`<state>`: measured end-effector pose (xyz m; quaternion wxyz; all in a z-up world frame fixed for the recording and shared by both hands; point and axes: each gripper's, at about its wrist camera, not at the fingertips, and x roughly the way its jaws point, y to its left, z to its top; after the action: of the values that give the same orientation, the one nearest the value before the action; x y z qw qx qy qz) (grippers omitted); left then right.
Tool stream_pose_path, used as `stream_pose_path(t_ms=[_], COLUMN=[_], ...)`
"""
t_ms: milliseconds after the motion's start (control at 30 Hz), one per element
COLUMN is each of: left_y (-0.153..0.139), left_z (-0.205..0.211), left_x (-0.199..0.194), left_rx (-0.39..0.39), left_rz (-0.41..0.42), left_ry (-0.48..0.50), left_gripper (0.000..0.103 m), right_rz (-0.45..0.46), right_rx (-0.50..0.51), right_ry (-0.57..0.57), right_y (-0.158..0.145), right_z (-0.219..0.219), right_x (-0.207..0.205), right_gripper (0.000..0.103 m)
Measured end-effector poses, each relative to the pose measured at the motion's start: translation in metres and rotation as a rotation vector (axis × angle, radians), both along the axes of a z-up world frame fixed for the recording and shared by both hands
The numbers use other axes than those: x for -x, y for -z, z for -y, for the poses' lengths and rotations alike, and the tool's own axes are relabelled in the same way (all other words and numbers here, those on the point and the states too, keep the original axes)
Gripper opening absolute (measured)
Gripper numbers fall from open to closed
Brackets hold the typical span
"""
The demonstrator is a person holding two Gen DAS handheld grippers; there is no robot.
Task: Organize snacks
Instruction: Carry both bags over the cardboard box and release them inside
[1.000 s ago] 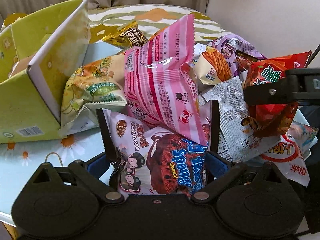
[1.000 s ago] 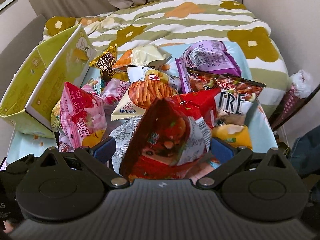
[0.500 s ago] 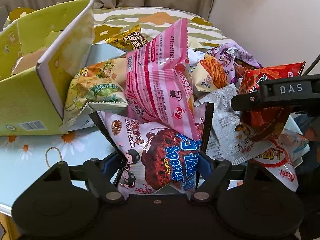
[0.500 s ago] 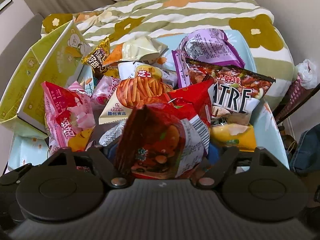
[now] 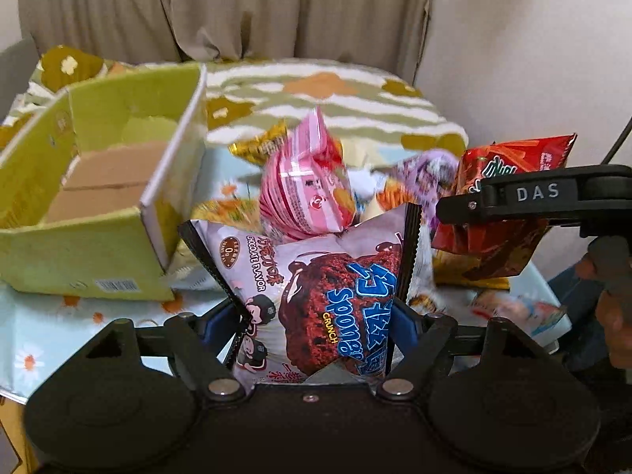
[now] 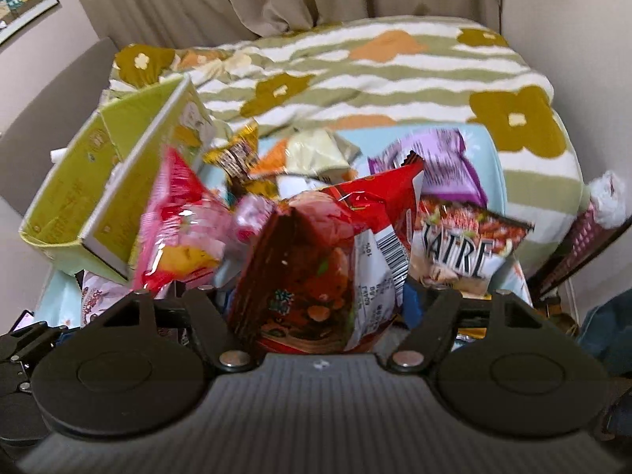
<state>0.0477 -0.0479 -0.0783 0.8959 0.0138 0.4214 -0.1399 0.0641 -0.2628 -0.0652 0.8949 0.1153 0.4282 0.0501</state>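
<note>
Jaws pinch crinkly foil packets: left gripper (image 5: 312, 272) the chocolate sponge packet (image 5: 316, 296), right gripper (image 6: 316, 276), closing, the red bag (image 6: 328, 260).

A chocolate cake bag (image 5: 316, 296) (pale pink) stands up. A red snack bag (image 6: 324, 268) tilts. The green box (image 5: 98, 205) lies open.

Left gripper (image 5: 316, 276) clamped on packet; right gripper (image 6: 316, 272) closing on packet.

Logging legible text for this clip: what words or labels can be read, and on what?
"Sponge CRUNCH", "CHOCOLATE FLAVOR": chocolate sponge bag in the left hand-held gripper.
"DAS": right hand-held gripper's side.
"ATRE" (partly cut off): chip bag.
Barcode digits, box label, other packets: too blurred or small to read.
</note>
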Motion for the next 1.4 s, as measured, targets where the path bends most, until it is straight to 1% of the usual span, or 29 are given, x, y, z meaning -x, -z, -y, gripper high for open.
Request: stream_pose_path(t_ms=[200, 333, 433, 600, 667, 767, 900, 1033, 1100, 1200, 1300, 1400], left_y=[-0.034, -0.057, -0.074, -0.097, -0.103, -0.108, -0.103, -0.088, -0.078, -0.058, -0.04, -0.028], left_z=[-0.018, -0.035, -0.054, -0.1, -0.119, -0.148, -0.178, -0.203, -0.208, -0.207, -0.209, -0.21], left_x=[0.011, -0.001, -0.017, -0.058, -0.078, -0.111, -0.161, -0.209, -0.23, -0.258, -0.28, -0.294], left_rx=[0.014, 0.001, -0.031, -0.049, -0.053, -0.048, -0.048, -0.033, -0.053, -0.114, -0.102, -0.096], left_rz=[0.07, 0.126, 0.168, 0.238, 0.237, 0.223, 0.183, 0.121, 0.105, 0.092, 0.05, 0.02], left_ry=[-0.086, -0.152, -0.198, -0.244, -0.248, -0.236, -0.204, -0.156, -0.126, -0.071, -0.015, 0.005], left_gripper=[0.082, 0.082, 0.082, 0.082, 0.082, 0.083, 0.083, 0.083, 0.083, 0.083, 0.084, 0.09], right_rz=[0.07, 0.12, 0.153, 0.215, 0.232, 0.23, 0.207, 0.182, 0.167, 0.145, 0.122, 0.103], right_rx=[-0.008, -0.008, -0.004, -0.001, -0.001, -0.022, -0.043, -0.037, -0.028, -0.001, 0.015, 0.026], right_ry=[-0.056, -0.113, -0.147, -0.18, -0.183, -0.178, -0.162, -0.131, -0.11, -0.069, -0.026, 0.009], right_y=[-0.033, -0.052, -0.063, -0.086, -0.094, -0.1, -0.103, -0.102, -0.097, -0.09, -0.081, -0.074], right_z=[-0.007, -0.019, -0.034, -0.069, -0.086, -0.114, -0.152, -0.192, -0.207, -0.228, -0.239, -0.246], right_x=[-0.005, -0.017, -0.03, -0.059, -0.073, -0.097, -0.131, -0.163, -0.175, -0.191, -0.202, -0.21], right_gripper=[0.088, 0.088, 0.088, 0.088, 0.088, 0.088, 0.088, 0.088, 0.088, 0.088, 0.088, 0.088])
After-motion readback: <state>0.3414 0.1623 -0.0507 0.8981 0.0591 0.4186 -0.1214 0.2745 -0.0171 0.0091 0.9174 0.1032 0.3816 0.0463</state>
